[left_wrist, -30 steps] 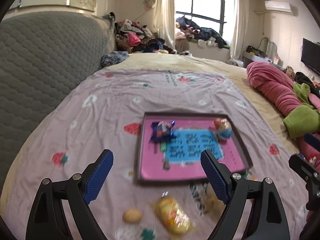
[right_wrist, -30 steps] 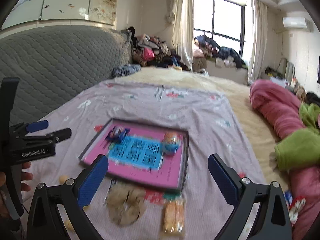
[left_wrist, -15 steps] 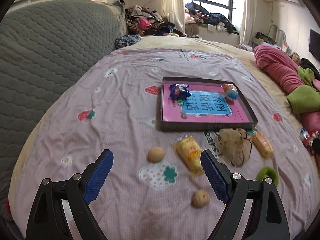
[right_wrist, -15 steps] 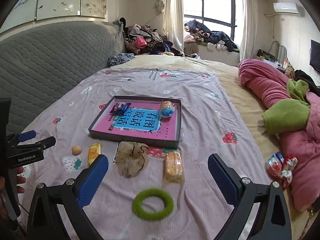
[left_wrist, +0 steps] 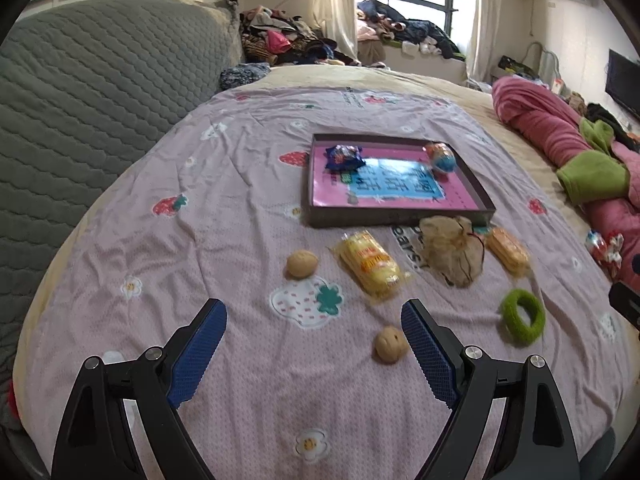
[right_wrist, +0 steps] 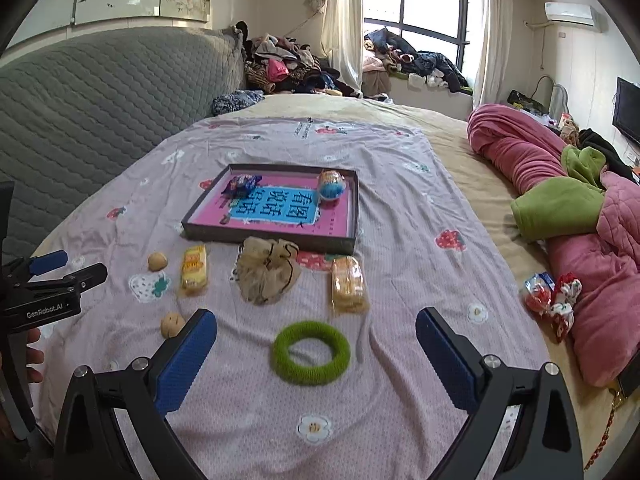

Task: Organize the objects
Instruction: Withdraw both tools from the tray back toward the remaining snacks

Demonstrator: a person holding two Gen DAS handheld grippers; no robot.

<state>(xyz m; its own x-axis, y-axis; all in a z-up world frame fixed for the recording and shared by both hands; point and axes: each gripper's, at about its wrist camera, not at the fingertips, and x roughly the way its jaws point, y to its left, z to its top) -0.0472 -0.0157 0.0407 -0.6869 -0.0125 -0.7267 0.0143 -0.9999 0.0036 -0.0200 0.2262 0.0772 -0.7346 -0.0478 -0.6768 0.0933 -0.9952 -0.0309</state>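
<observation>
Daylight pours through a curtained window [right_wrist: 430,12] onto a bed [right_wrist: 400,128] with a grey quilted headboard [right_wrist: 112,96], clothes heaped on the sill [right_wrist: 408,60].

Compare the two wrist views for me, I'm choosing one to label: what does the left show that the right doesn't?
Only the left: its own open left gripper from behind. Only the right: the open right gripper, the left gripper from the side, fingers of a hand. Both: tray, green ring, two walnuts, two yellow packets, beige pouch.
</observation>
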